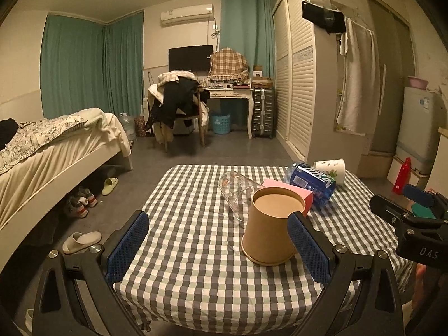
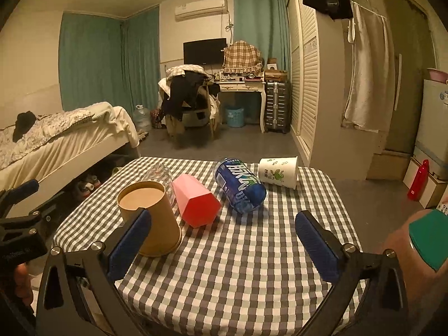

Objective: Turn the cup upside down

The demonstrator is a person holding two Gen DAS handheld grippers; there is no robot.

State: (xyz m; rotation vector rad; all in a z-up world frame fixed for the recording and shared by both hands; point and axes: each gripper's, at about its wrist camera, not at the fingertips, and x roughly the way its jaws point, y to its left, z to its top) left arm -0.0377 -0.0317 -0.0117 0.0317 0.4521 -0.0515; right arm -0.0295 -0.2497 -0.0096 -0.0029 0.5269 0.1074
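A brown paper cup (image 1: 270, 226) stands upside down on the checked tablecloth (image 1: 196, 266), wide rim down and flat base up. It also shows in the right wrist view (image 2: 152, 218). My left gripper (image 1: 218, 243) is open and empty; its right finger (image 1: 308, 247) is close beside the cup. My right gripper (image 2: 224, 249) is open and empty, with its left finger (image 2: 130, 243) in front of the cup.
A clear glass (image 1: 238, 193), a pink cup (image 2: 196, 204), a blue bottle (image 2: 240, 186) and a white printed cup (image 2: 278, 172) lie on their sides behind the brown cup. A bed (image 1: 56, 151) stands left, a wardrobe (image 1: 296, 84) right.
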